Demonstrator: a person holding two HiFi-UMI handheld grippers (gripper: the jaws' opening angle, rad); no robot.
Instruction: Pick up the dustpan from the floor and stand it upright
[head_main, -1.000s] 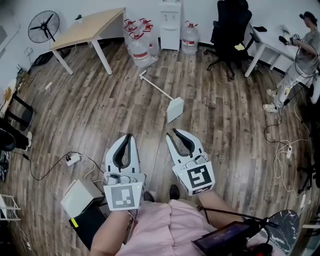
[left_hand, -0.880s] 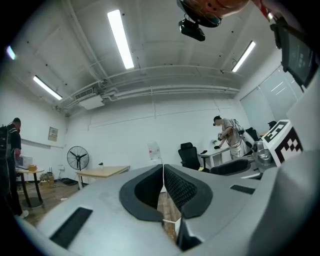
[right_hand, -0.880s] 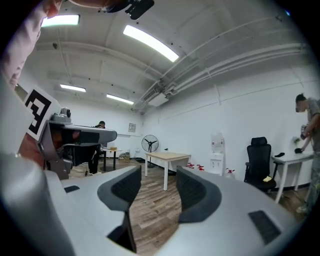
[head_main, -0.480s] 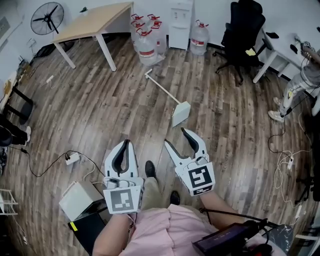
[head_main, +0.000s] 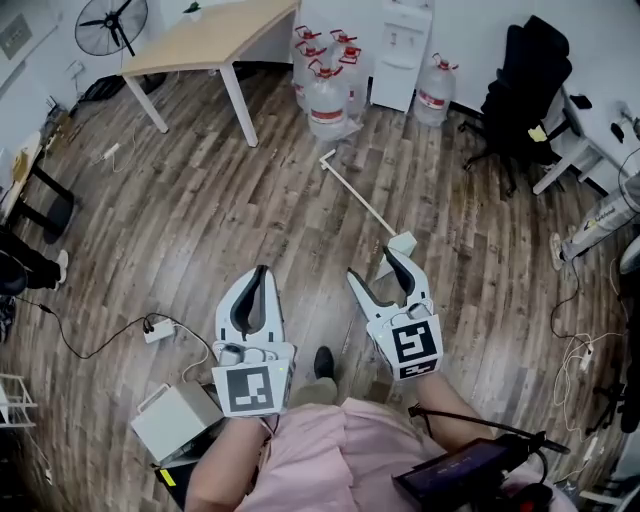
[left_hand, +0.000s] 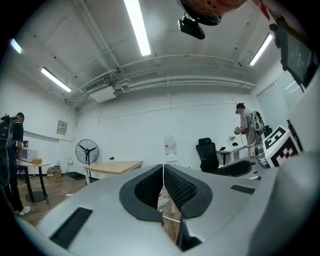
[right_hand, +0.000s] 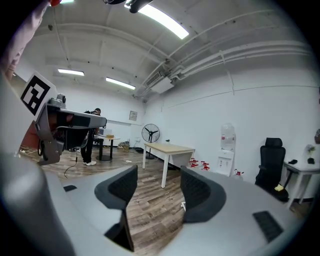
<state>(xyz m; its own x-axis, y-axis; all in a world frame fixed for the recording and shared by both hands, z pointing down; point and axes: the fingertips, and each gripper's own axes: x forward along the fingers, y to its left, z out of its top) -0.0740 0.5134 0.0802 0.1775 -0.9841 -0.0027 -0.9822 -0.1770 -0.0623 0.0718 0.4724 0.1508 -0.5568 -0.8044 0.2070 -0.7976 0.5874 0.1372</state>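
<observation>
**Dustpan and both grippers, head view with the 2 gripper views.** The dustpan (head_main: 406, 240) lies flat on the wooden floor (head_main: 200, 220), ahead of me and slightly to my right. Its pan end is just beyond the tip of the right gripper (head_main: 372, 264), which covers part of it in the head view.

Its long axis is the thin white handle. This runs diagonally across the floor, from the pan near me up and to the left. The free end of the handle points away, toward the cluster of water jugs (head_main: 326, 100) by the far wall, and stops just short of them. I cannot tell from here which way the pan's mouth faces.

The right gripper's fingers stand well apart. Its own view shows only bare floorboards in the gap, so it has hold of nothing. The left gripper (head_main: 260, 272) is held beside it, farther from the dustpan. Its 2 fingers are pressed together along a narrow seam and carry nothing.

I judge that the task has not begun, because nothing touches the dustpan and it is not upright. The whole task remains:
- Bring the open right fingers to the handle or the pan.
- Close on it.
- Lift it.
- Turn the long axis vertical.
- Set it standing.

An office chair (head_main: 525, 80) stands well clear to the right.
</observation>
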